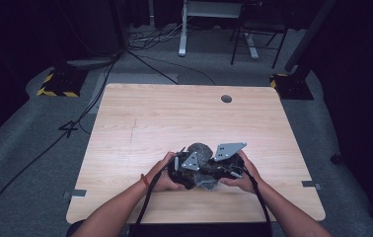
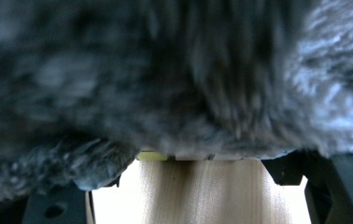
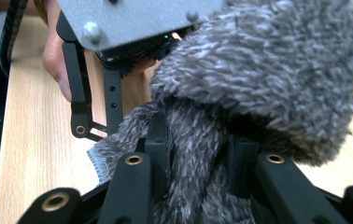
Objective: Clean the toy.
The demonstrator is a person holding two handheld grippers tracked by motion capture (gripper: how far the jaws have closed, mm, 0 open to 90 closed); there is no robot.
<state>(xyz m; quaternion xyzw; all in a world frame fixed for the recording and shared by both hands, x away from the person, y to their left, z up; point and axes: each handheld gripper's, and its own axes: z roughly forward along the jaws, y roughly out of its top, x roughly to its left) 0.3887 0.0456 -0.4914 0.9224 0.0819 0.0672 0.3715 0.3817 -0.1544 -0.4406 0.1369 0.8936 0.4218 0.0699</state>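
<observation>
Here, in the high view, a person's two forearms come in from the bottom edge over a light wooden table [image 1: 140, 123], and both hands meet near its front middle around a grey fluffy cloth [image 1: 200, 151]. The left hand [image 1: 164, 175] holds the left gripper [image 1: 183, 165], which lies just beside the cloth on its left and touches it; a grey plate [image 1: 191, 161] sits on top of it, and a black cable [image 1: 147, 202] trails back along the forearm. In the left gripper view the cloth [image 2: 174, 74] is very close and blurred, and it hangs over the jaws, so I cannot tell if they are closed or apart; a strip of table [image 2: 212, 196] shows below. The cloth is bunched in a heap on the table between the two grippers. On the right, the right hand [image 1: 243, 178] holds the right gripper [image 1: 224, 170], with its own plate [image 1: 230, 149] tilted up. In the right gripper view the right gripper [image 3: 198, 154] has its jaws narrow and pressed on a fold of the cloth [image 3: 268, 70], which rises between them; behind it the left gripper [image 3: 95, 93] is seen, touching the cloth.
</observation>
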